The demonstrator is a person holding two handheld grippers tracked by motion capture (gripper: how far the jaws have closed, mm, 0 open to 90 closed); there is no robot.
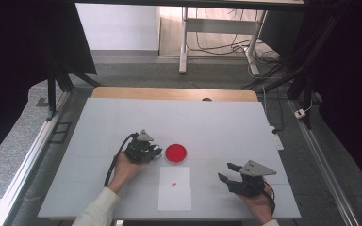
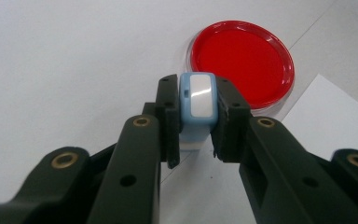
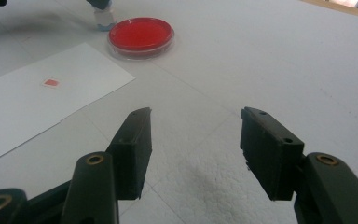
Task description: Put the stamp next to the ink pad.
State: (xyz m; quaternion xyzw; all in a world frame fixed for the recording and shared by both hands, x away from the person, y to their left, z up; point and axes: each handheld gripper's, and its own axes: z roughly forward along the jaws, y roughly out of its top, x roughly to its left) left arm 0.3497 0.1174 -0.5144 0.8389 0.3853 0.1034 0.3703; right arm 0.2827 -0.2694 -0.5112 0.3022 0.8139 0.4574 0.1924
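My left gripper is shut on a small light-blue block with a white face, held upright just above the white table. Right beyond it lies a round red dish with a clear rim. In the high view the left gripper sits just left of the red dish. My right gripper stands open over bare table with nothing between its jaws, at the front right. The right gripper view has the red dish far off and the blue block beside it.
A white paper sheet lies in front of the dish, carrying a tiny red square. The sheet and its red square lie left of the right gripper. The white table top ends at a wooden strip at the back.
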